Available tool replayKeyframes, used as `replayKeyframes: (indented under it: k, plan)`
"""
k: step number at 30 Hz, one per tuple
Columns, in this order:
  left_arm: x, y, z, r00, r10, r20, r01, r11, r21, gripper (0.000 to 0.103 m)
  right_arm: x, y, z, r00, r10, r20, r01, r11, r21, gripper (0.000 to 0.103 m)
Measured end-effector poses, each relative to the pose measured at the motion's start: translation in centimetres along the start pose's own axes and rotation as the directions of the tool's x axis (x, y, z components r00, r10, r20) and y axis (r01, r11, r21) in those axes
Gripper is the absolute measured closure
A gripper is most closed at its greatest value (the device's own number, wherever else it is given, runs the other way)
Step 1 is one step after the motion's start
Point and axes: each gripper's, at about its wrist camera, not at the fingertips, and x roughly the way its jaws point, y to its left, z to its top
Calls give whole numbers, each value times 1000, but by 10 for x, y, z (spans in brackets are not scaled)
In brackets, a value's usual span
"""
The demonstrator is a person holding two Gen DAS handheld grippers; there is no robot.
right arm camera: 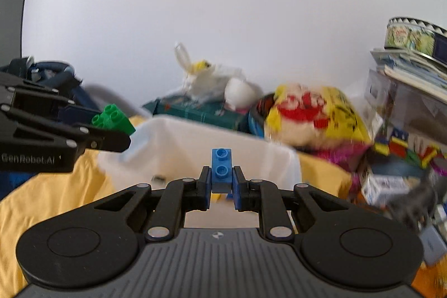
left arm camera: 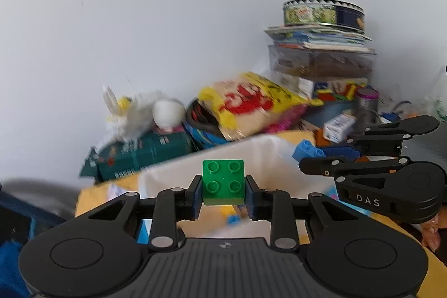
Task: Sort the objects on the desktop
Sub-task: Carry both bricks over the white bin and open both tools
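1. The left gripper is clamped on a green block, which sits studs-up between its blue pads, held up over the near edge of a white bin.
2. The right gripper is clamped on a narrow blue block, gripped by its lower half with its two studs poking out past the fingertips, also in front of the white bin.
3. Judging from the grip, the blue block is the riskier one: only a small part sits between the pads, so a jolt could twist it loose and drop it on the yellow cloth instead of the bin.
4. The two grippers sit near each other, each showing in the other's view; if both head for the bin at once, their fingers could knock together and shake a block free.
5. Both views are blurred, so what lies inside the bin is hard to tell; a few small coloured pieces seem to be there.
6. Behind the bin is clutter: a yellow bag, a green box, a white plastic bag, and a stack of books topped by a round tin. Overshooting the far rim would land a block among these.
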Motion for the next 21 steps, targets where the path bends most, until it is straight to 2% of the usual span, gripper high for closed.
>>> replayKeyframes:
  k: [5,10,13,14,15,18,21]
  plan:
    - [36,11,16,999,23,-32,-23,1000,-9,69,32,-17,19,999,-11,-46,14,998,63,85]
    - [68,14,6,994,48,-102,-48,999,2,69,66,-27,16,989,-58,-134,73,991,110,85]
    - [86,14,-5,982,81,-171,-80,997,10,69,78,-26,9,982,-65,-179,87,989,119,84]
    - [87,15,-7,978,94,-184,-95,995,4,69,81,-24,7,977,-68,-201,94,988,123,80]
    - [85,15,-9,977,97,-188,-99,995,-6,69,84,-24,4,973,-68,-219,99,987,130,72]
    - [65,13,-11,987,72,-142,-74,997,-7,55,76,-25,-3,975,-64,-215,98,983,155,71]
    - [43,9,-13,990,83,-118,-85,996,-14,53,60,-23,-7,978,-55,-203,87,984,154,71]
